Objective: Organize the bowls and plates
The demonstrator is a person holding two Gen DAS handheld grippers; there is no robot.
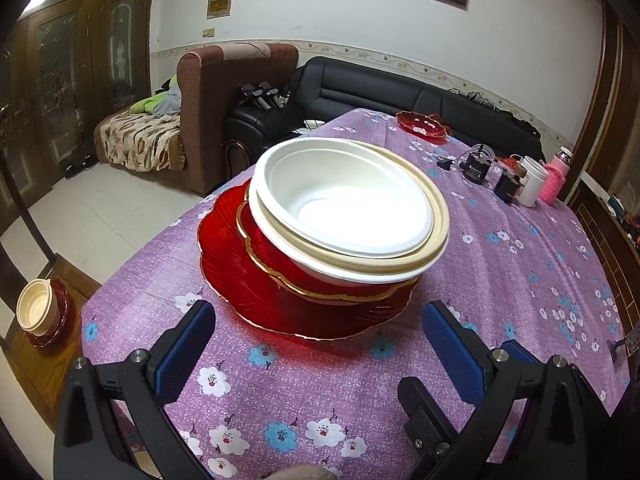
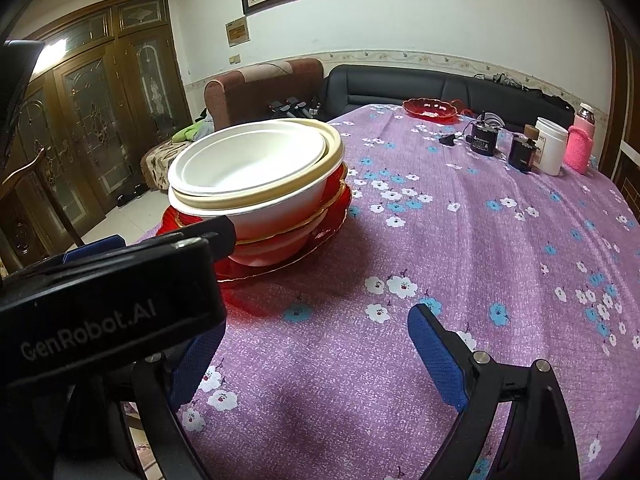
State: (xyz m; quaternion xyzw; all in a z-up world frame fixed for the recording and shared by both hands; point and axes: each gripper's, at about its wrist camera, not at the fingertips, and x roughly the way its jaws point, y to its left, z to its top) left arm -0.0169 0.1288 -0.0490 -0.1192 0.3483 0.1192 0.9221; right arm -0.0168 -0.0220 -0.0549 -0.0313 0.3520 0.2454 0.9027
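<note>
Far left in my left wrist view, on a low wooden stand [image 1: 52,320] beside the table, I see a small stack of cream bowls [image 1: 35,307] sitting in a dark red dish; my right wrist view does not show it. Next comes the main stack [image 1: 320,240] on the purple flowered tablecloth [image 1: 520,264]: a wide red plate [image 1: 240,280] at the bottom, a gold-rimmed red plate [image 1: 272,256] tilted above it, then a white bowl holding a cream-rimmed bowl [image 1: 436,248], with a smaller white bowl [image 1: 344,204] nested inside that. The top bowl looks empty. From the right wrist I can also see another white bowl [image 2: 272,250] under the gold-rimmed plate.

My left gripper [image 1: 318,322] hovers just short of the stack, its blue pads spread wide and holding nothing. In the right wrist view the left gripper's body [image 2: 108,300] fills the left side and reads "GenRobot.AI". My right gripper [image 2: 316,338] hangs over bare cloth to the right of the stack, fingers also spread apart, empty.

Further right, at the table's far edge, sits a small red scalloped dish [image 2: 430,109] with something pale in it that I cannot identify. Then two black boxes [image 2: 484,140] with cables, labels too small to read, a white jar [image 2: 551,146], and a bottle in a pink knitted sleeve [image 2: 579,148].
</note>
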